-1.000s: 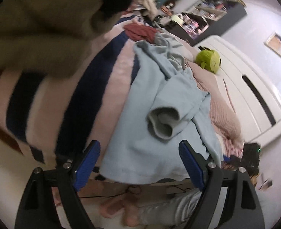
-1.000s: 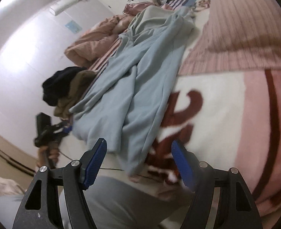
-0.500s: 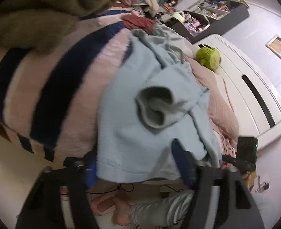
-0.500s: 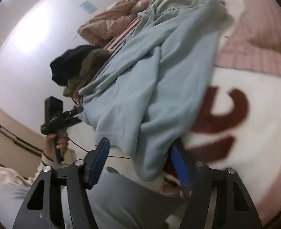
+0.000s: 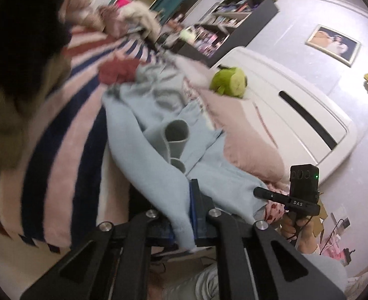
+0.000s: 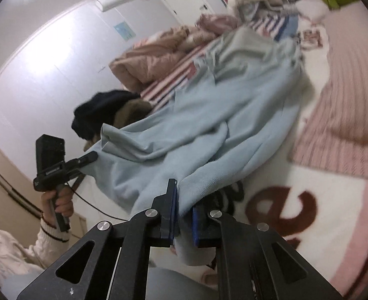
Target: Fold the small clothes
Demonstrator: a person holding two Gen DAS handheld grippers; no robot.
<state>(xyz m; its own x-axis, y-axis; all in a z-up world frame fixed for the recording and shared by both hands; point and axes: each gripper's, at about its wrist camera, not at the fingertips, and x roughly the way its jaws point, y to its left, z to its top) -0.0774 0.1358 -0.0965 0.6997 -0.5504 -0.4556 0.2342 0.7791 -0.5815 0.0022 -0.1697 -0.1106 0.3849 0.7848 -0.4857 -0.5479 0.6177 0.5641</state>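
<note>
Left wrist view shows your left gripper (image 5: 192, 221) with its blue-padded fingers (image 5: 196, 207) having just closed, pinching the near hem of the pale blue fleece garment (image 5: 144, 155). The right wrist view shows the same for your right gripper (image 6: 182, 215): its fingers have just closed on another spot of that hem, cloth bunched between the pads. Both pinches sit at the bed's near edge, side by side along the hem, with neither hand clearly nearer. From the fingers the garment runs away up the bed, its long axis pointing toward the far headboard end, crumpled in the middle with a grey-lined sleeve opening (image 5: 176, 135) turned up. My judgement is that the coming move depends on keeping the hem taut between your two hands.

The garment lies on a bed covered by a pink, navy-striped blanket (image 5: 66, 135); a green plush toy (image 5: 230, 82) sits near the white headboard (image 5: 296, 115). A dark bookshelf (image 5: 223, 30) stands against the far wall.
</note>
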